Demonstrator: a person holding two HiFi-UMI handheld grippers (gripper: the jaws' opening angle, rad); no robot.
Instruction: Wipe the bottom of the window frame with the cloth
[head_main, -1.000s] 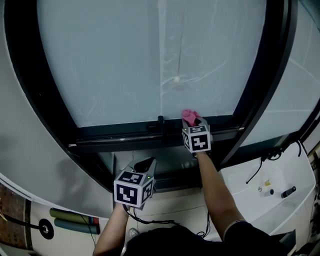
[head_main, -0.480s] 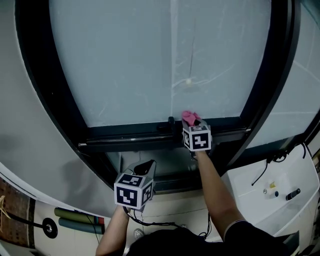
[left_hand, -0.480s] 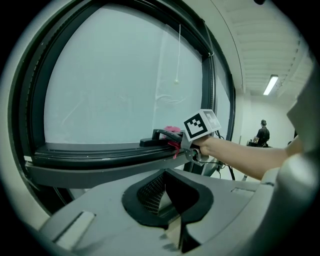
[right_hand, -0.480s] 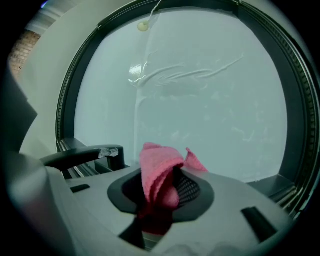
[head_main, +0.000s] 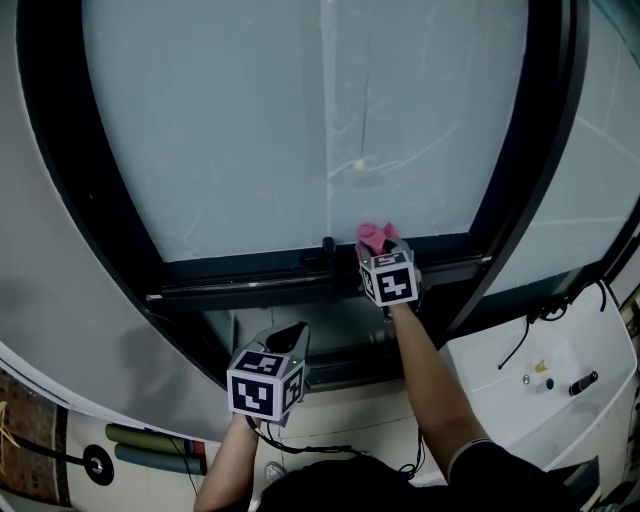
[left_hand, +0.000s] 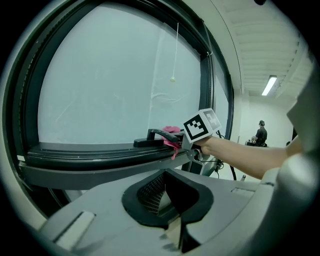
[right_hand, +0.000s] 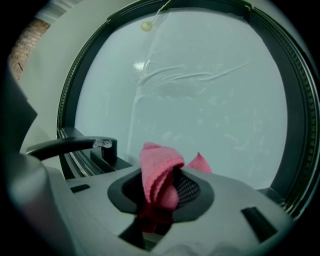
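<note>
Window frame (head_main: 250, 278) bottom still bears cloth (head_main: 373, 236) in right claw (head_main: 379, 250).

The black bottom rail of the window frame (head_main: 250, 277) carries a black metal lever handle (head_main: 326, 247), and a crumpled pink cloth (head_main: 374, 236) rests on the rail just right of that handle. At the lower right, a white tabletop (head_main: 490, 400) bears a loose black cable (head_main: 514, 342) and a small black cylinder (head_main: 582, 381).

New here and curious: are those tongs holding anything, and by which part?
The right tongs pinch the pink cloth by a bunched fold; the left tongs hold nothing.
</note>
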